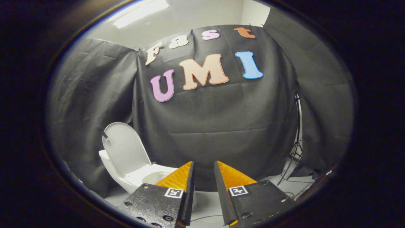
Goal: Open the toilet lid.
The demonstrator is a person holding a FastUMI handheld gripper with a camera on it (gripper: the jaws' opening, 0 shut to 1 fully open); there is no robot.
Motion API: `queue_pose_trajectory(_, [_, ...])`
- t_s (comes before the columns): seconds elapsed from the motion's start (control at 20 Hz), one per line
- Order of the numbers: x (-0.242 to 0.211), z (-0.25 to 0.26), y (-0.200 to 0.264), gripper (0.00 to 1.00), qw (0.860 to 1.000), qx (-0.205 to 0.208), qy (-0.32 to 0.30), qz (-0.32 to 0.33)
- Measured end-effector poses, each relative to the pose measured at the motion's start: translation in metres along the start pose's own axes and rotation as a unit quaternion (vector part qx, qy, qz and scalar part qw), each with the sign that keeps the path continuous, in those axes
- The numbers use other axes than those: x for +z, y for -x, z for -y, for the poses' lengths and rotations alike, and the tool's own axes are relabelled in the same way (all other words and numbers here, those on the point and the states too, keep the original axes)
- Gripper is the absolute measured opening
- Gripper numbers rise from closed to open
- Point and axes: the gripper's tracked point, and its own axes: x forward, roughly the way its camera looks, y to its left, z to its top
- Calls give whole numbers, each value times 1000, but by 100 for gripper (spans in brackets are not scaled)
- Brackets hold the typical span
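With your gripper (204, 167) holding nothing, its fingers a narrow gap apart, the toilet (139, 175) sits beyond them to the left, partly hidden behind the left finger. Its lid (126, 148) already stands upright against the cloth wall (221, 126), so I judge the task done; you need only back away. Far right, a thin stand (296, 139) is hard to make out.

Glossy smooth toilet lid (126, 147); creased matt cloth wall (221, 126); ribbed jaws apart on the gripper (204, 172)
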Motion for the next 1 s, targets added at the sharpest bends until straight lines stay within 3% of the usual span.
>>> queue_pose_trajectory(0.55, [-13, -1, 2, 38, 999, 0, 6, -34])
queue_pose_trajectory(0.8, [-5, 2, 9, 38, 1000, -3, 5, -16])
queue_pose_trajectory(1.0, [-23, 16, 24, 38, 998, -39, 1, -49])
